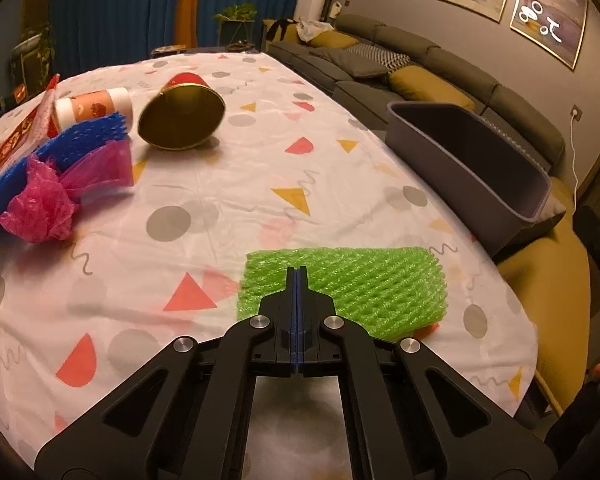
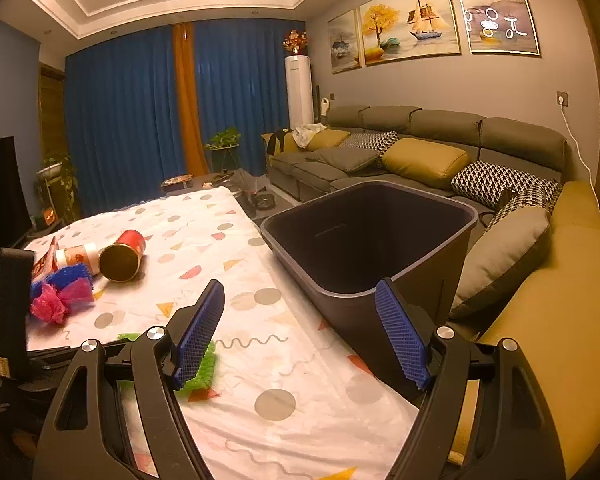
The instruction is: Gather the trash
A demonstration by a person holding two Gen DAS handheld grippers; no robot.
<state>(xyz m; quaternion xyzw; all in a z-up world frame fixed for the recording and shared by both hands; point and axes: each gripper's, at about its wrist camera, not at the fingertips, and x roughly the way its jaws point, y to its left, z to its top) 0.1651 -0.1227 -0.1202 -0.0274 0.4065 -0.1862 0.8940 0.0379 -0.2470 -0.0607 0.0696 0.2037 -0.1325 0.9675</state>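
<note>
A green foam net point(image 1: 380, 292) lies flat on the patterned tablecloth point(image 1: 220, 200) near the table's front right. My left gripper point(image 1: 297, 270) is shut, its blue pads pressed together on the net's left part. Only a corner of the green net point(image 2: 206, 364) shows in the right wrist view, behind one finger. My right gripper point(image 2: 300, 283) stands open with nothing between its fingers, over the table edge beside the dark bin point(image 2: 472, 216). The bin point(image 1: 480, 184) looks empty and stands just off the table's right side.
At the far left of the table lie a red can with a gold bottom point(image 1: 182, 116), a white bottle point(image 1: 96, 108), a blue foam net point(image 1: 80, 140), a crumpled pink bag point(image 1: 48, 200) and a red packet point(image 1: 16, 136). A sofa with cushions point(image 2: 424, 160) runs behind the bin.
</note>
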